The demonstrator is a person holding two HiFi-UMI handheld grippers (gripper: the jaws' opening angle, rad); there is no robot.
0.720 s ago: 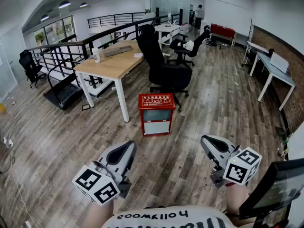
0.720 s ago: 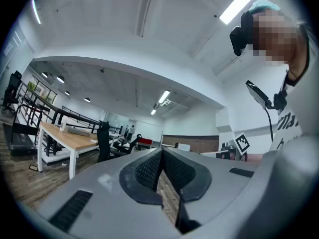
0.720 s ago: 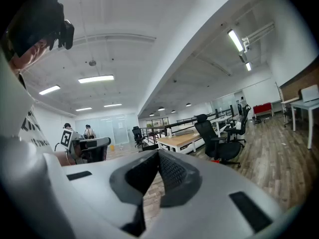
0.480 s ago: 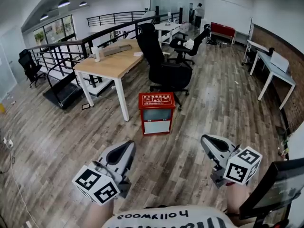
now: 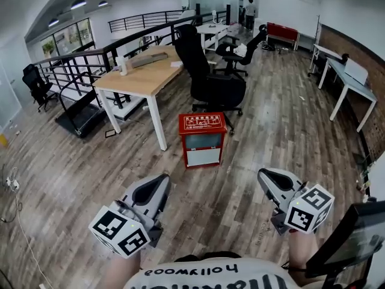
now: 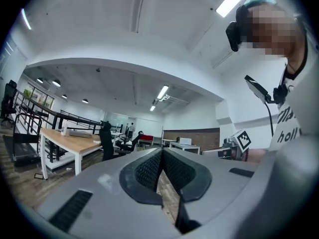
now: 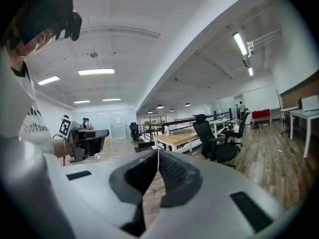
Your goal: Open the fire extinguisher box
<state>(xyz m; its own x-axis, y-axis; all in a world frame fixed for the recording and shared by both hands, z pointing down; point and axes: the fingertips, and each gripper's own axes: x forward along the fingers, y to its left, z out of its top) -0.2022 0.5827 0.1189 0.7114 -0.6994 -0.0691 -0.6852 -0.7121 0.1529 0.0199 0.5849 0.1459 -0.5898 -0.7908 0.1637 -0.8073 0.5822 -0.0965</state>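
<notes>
count: one fire extinguisher box point(image 5: 203, 138), red, standing upright on the wood floor point(image 5: 78, 179), just in front of the wooden desk point(image 5: 141, 77) corner leg and the nearest black office chair point(image 5: 210, 80). the box looks closed, with a grey window over a white panel on its front. it sits well ahead of both grippers and roughly centred between them, touched by neither.

two grippers. left gripper point(image 5: 156, 184): pads pressed together at the tips, nothing between them. right gripper point(image 5: 267, 176): same, jaws closed and empty. each carries one marker cube, black squares on white, two cubes total.

three black office chairs in view: the nearest one, a second chair point(image 5: 237, 56) behind it, and a third point(image 5: 36, 83) far left by the railing point(image 5: 90, 59). one treadmill point(image 5: 78, 119) is left of the desk. two white tables point(image 5: 349, 80) stand along the brick wall. one red bench point(image 5: 284, 38) is at the far end, with one person point(image 5: 249, 11) standing near it.

writing: the box top has a red label with white characters and pictograms, too small to read. the wearer's shirt point(image 5: 210, 274) reads "hollywood", seen upside down from the head view.
</notes>
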